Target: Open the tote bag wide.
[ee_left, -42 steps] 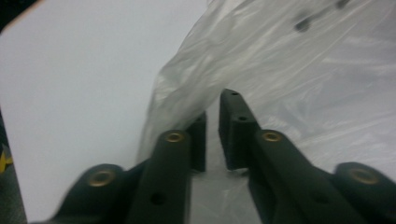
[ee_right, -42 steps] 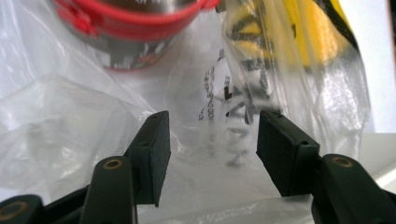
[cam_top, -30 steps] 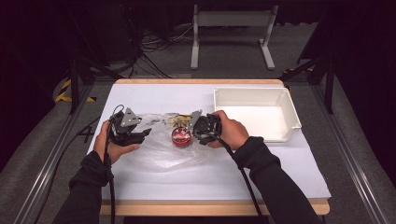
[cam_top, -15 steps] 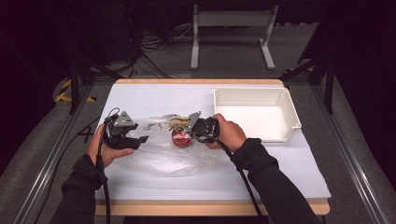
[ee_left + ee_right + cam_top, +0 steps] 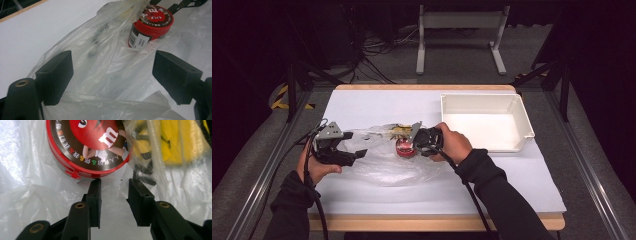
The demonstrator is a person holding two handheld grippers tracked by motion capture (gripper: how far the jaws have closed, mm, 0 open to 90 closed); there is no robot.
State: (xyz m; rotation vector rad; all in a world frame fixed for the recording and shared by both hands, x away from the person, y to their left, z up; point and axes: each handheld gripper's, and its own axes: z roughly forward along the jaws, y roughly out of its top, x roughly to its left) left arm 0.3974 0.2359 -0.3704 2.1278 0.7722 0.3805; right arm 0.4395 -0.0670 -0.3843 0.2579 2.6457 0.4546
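The left gripper (image 5: 343,156) has drawn leftward off the bag (image 5: 387,160), jaws just opening, empty. The right gripper (image 5: 113,187), jaws parted, perhaps pinches film beside the tin (image 5: 86,147); tugging could topple it.

Off-task items around the work area

White rectangular tray (image 5: 484,125) sits on right side of white table sheet (image 5: 377,102), well apart from the action. Wooden table edge (image 5: 422,222) shows at front. Grey metal stand (image 5: 459,35) on the floor behind the table, beside tangled black cables (image 5: 367,62).
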